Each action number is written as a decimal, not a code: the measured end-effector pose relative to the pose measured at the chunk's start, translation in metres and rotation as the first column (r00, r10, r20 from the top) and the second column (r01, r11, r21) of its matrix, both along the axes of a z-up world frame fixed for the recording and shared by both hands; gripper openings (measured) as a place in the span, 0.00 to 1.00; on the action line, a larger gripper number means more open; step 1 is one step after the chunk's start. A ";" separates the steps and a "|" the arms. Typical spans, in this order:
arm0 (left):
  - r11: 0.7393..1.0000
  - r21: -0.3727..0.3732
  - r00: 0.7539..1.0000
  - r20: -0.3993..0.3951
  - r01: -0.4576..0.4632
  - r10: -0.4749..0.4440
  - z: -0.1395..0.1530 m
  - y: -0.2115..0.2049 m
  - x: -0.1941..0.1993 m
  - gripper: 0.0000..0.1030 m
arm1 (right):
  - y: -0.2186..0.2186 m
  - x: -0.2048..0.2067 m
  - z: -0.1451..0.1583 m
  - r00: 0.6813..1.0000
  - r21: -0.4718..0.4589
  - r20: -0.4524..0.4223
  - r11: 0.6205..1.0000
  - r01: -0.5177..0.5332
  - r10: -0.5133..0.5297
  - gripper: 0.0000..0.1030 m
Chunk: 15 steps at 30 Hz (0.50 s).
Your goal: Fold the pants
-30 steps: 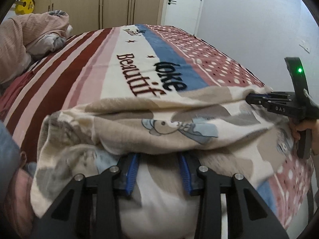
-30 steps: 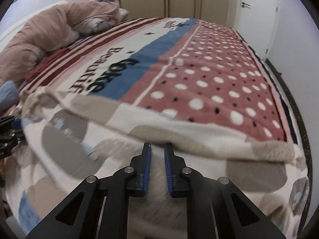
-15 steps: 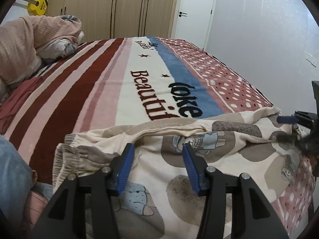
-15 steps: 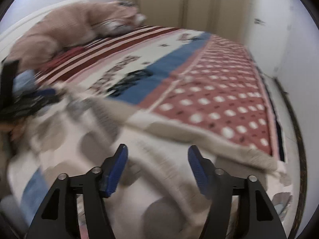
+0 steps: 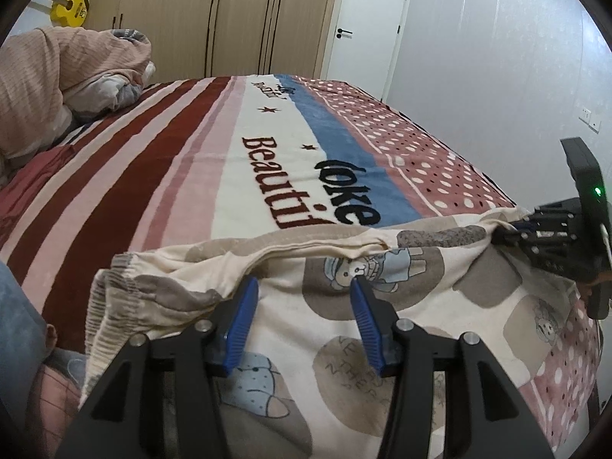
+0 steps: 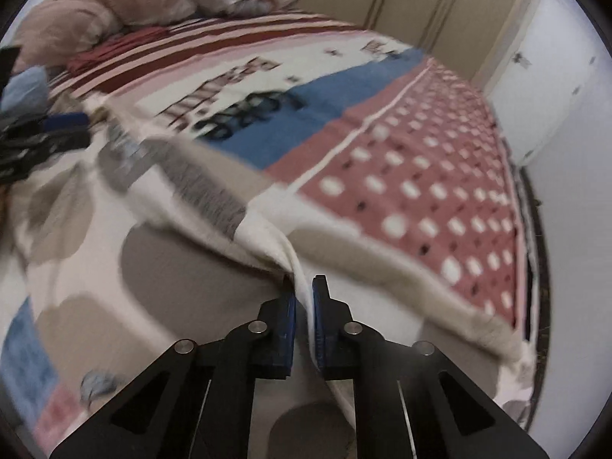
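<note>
Cream pants [image 5: 382,306] with grey patches and cartoon bears lie spread across the near end of the bed, their elastic waistband [image 5: 114,298] at the left. My left gripper [image 5: 304,298] rests over the cloth with its blue pads well apart; the left pad sits against a fold and nothing is pinched. My right gripper [image 6: 304,287] is shut on a raised fold at the edge of the pants [image 6: 153,267]. In the left wrist view the right gripper [image 5: 505,229] pinches the far right edge. The left gripper [image 6: 72,126] shows blurred at the left of the right wrist view.
A striped and dotted blanket [image 5: 267,153] with lettering covers the bed. Crumpled pink bedding [image 5: 57,76] lies at the far left. Wardrobes [image 5: 229,19] and a white door [image 5: 363,30] stand behind, with a wall along the right. A person's blue clothing [image 5: 15,325] is at the left edge.
The pants, earlier bunched up over my left gripper, now lie flat and its jaws stand wider. My right gripper opened wide, then closed on a fold at the edge of the pants.
</note>
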<state>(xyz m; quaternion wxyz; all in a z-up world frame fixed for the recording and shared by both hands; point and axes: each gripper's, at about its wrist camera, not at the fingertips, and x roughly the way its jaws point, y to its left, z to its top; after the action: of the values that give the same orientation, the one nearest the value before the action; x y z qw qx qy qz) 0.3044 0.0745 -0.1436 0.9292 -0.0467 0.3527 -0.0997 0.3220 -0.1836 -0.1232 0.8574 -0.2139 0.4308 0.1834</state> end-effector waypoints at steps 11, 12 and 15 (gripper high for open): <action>0.998 -0.039 0.999 -0.003 -0.049 0.049 -0.007 0.012 0.002 0.61 | 0.002 0.058 -0.010 0.993 -0.054 0.043 0.993 0.108 -0.106 0.06; 0.998 -0.037 0.999 0.008 -0.051 0.051 -0.004 0.012 -0.001 0.63 | -0.002 0.058 -0.009 0.993 -0.047 0.042 0.992 0.115 -0.113 0.06; 0.999 -0.021 0.997 0.058 -0.051 0.052 0.009 0.008 -0.011 0.65 | -0.022 0.045 0.004 0.989 0.020 0.038 0.989 0.145 -0.145 0.25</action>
<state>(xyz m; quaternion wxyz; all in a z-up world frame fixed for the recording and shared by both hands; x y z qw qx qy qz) 0.2937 0.0820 -0.1350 0.9410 -0.0618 0.3228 -0.0807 0.3673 -0.2058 -0.1193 0.8785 -0.1780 0.4268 0.1201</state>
